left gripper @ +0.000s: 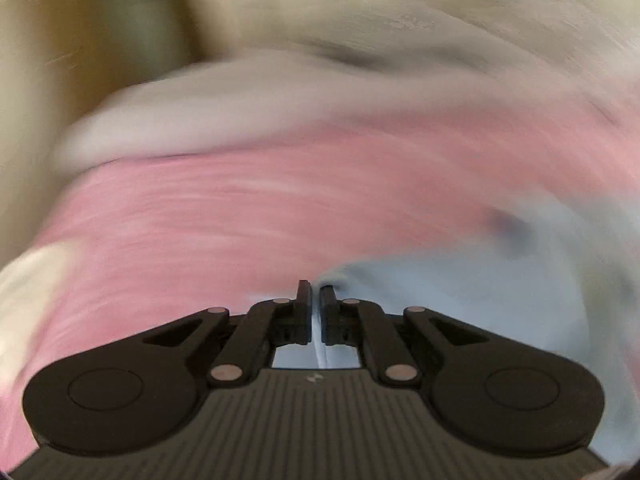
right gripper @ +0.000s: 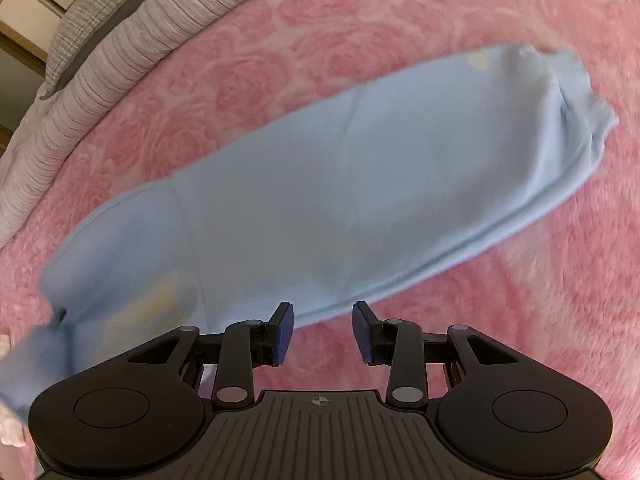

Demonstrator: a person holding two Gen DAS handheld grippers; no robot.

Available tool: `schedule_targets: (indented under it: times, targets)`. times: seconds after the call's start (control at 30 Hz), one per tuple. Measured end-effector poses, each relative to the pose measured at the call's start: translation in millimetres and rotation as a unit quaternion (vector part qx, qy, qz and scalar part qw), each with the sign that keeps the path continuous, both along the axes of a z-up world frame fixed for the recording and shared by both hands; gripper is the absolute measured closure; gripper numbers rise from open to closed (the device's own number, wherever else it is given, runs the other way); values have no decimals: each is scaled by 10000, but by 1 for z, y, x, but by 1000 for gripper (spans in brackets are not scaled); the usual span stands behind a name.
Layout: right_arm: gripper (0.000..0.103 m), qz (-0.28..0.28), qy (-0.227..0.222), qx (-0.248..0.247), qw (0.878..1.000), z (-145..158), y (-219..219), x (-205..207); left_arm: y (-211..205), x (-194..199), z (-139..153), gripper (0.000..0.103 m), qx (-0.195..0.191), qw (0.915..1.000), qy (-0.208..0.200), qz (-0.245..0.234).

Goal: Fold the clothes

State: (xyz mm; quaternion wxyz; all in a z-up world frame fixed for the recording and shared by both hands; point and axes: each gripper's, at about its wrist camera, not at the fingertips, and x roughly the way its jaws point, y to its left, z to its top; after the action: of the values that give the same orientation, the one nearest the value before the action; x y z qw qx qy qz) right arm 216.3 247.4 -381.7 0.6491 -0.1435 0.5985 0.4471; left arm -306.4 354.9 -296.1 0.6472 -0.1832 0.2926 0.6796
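Observation:
A light blue garment (right gripper: pixel 328 184) lies folded into a long band on a pink rose-patterned blanket (right gripper: pixel 520 320). My right gripper (right gripper: pixel 322 330) is open and empty, hovering just above the garment's near edge. The left wrist view is blurred by motion. There my left gripper (left gripper: pixel 316 304) is shut on a fold of the light blue garment (left gripper: pixel 460 300), with a strip of fabric showing between the fingers. The pink blanket (left gripper: pixel 240 216) lies beyond it.
A striped grey-white bed cover (right gripper: pixel 100 80) and a grey checked pillow (right gripper: pixel 80 12) lie past the blanket's far edge. Pale bedding (left gripper: pixel 280 92) and a beige wall (left gripper: pixel 80 40) show blurred in the left wrist view.

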Motion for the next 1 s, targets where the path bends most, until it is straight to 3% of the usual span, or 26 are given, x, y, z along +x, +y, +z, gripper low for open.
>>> schedule_targets:
  times: [0.03,0.07,0.1,0.13,0.2,0.23,0.33,0.4,0.47,0.5,0.57,0.6,0.7,0.73,0.77,0.8,0.87,1.0]
  targets:
    - [66,22,-38,34,10000,3,4,-2,9,-40,8,99,86,9968,-49,798]
    - [66,50,-71,65,9999,5,8,-4,15,-77,10,98,45,9883,2,1527]
    - [66,84,-97,85,9999,6,12,-7,24,-112,5,97,-292,9766,30,2129]
    - [66,118,-123,104,9998,7,16,-10,31,-147,-6,93,-830,9619,-125,2602]
    - [66,231,-192,112,9995,8,25,-17,28,-187,-28,90,-1384,9454,-710,2866]
    - [66,308,-238,103,9992,8,29,-21,25,-192,-35,90,-1496,9438,-825,2829]
    - [66,574,-505,43,9971,8,42,-34,20,-165,-47,84,-1842,9608,-261,2056]
    - [66,760,-659,-22,9949,8,51,-42,15,-157,-51,80,-1956,9613,-307,1916]
    - [66,883,-722,-47,9935,7,57,-48,-9,-186,-54,80,-1974,9379,-1260,2561]
    - [66,931,-743,-59,9929,6,60,-51,-22,-202,-55,80,-1969,9200,-1760,2895]
    - [66,999,-776,-96,9919,4,64,-57,-40,-223,-55,90,-1813,8838,-2225,3694]
    - [66,1080,-788,-111,9910,2,68,-59,-43,-224,-50,90,-1738,8865,-2187,3688]
    - [65,1332,-827,-153,9875,-5,80,-68,-22,-181,-25,87,-1790,9467,-1624,2131]
    - [63,1492,-861,-145,9850,-8,87,-72,-10,-158,-19,75,-1812,9621,-1422,1463]
    - [61,1649,-912,-124,9820,-9,95,-76,4,-136,-17,63,-1829,9711,-1257,881]
    - [60,1786,-985,-74,9789,-11,102,-79,18,-115,-15,61,-1840,9763,-1093,310]
    - [56,2058,-1131,26,9720,-13,118,-85,46,-75,-20,61,-1837,9766,-932,-621]
    - [53,2455,-1257,310,9607,-16,150,-88,97,-15,-51,61,-2108,9609,-676,-1665]
